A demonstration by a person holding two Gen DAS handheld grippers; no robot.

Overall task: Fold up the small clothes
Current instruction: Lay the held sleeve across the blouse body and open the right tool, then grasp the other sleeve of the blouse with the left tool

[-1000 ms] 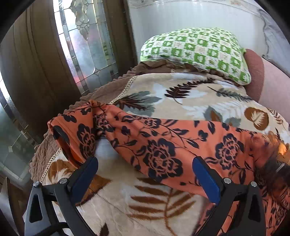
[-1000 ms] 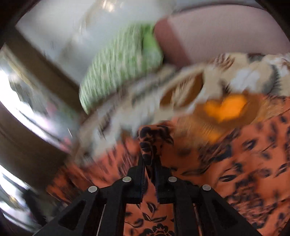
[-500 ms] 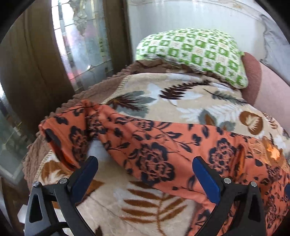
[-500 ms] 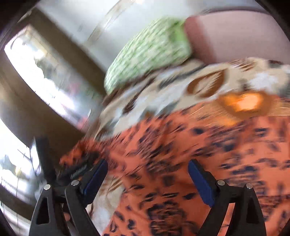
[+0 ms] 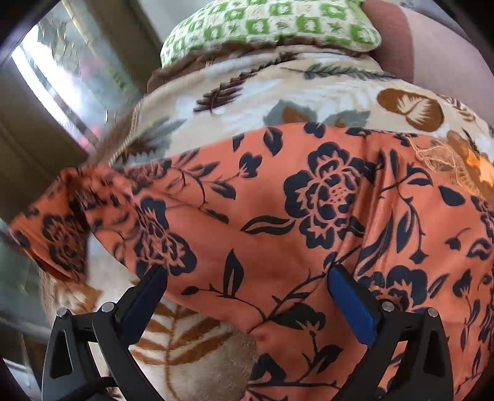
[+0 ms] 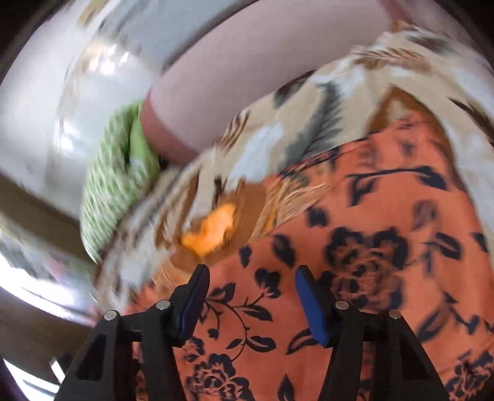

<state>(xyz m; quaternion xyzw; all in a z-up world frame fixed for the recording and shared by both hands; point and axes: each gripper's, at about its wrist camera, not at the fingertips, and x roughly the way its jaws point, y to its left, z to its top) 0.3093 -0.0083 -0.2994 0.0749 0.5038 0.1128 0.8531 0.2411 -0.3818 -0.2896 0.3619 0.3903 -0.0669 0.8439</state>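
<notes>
**Both grippers open over the orange garment, closer than before**

Left gripper (image 5: 247, 283): jaws wide apart, nothing held. Half a second ago it looked across the bed from farther back; now it sits low and close, with the orange floral garment (image 5: 278, 222) filling most of the left wrist view. Its hem edge lies between the two blue pads.

Right gripper (image 6: 251, 285): jaws apart, narrower than half a second ago, holding nothing. One second ago it was pinched on a fold of the cloth; that fold is released. The right wrist view is motion-blurred. The garment (image 6: 355, 293) lies directly under and ahead of the fingers.

Garment location: spread across the leaf-print blanket (image 5: 278, 92) on the bed, one sleeve end bunched at the bed's left edge beside the window (image 5: 61, 77). The fabric looks flatter than one second ago.

Green checked pillow (image 5: 271, 24) at the bed's head end, place unchanged.
</notes>
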